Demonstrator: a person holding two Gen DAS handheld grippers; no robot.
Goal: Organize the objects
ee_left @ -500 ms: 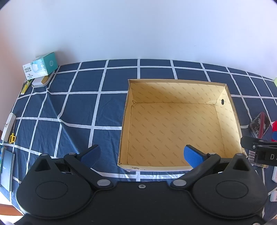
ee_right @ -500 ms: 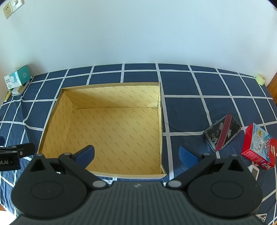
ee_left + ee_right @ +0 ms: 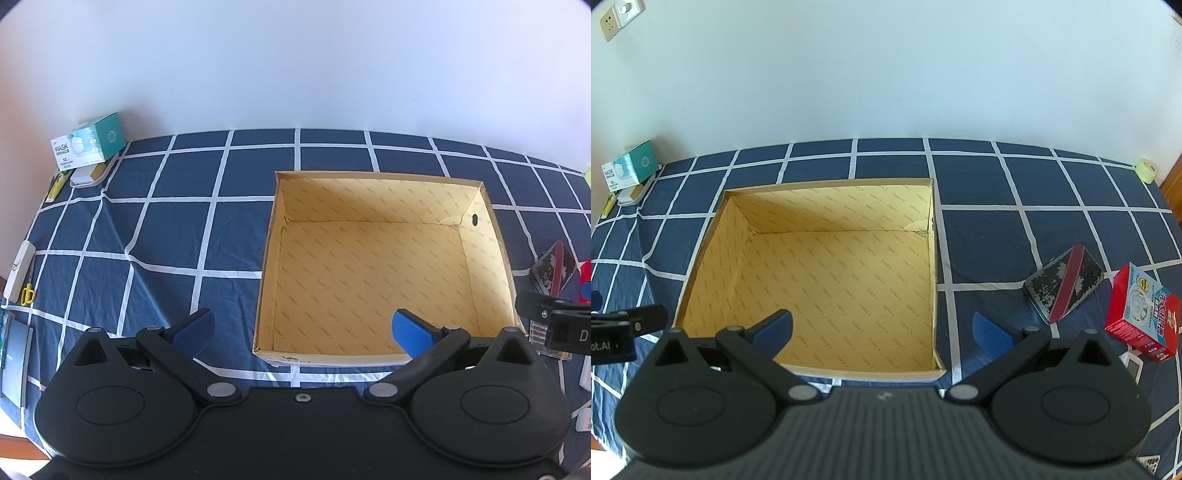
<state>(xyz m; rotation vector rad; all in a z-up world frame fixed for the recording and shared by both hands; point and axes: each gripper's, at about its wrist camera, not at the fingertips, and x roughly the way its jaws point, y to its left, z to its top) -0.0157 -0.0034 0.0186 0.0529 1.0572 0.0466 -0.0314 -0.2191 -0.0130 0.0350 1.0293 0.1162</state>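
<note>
Socket (image 3: 618,16) shows in right wrist view only.

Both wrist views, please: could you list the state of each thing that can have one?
Yellow-lined cardboard box: open-topped, empty.
Left gripper: open, holding nothing.
Right gripper: open, holding nothing.
Teal mask box: closed, resting on a white tray.
Red carton: closed, lying flat.
Camouflage tin: closed, lying flat.
</note>
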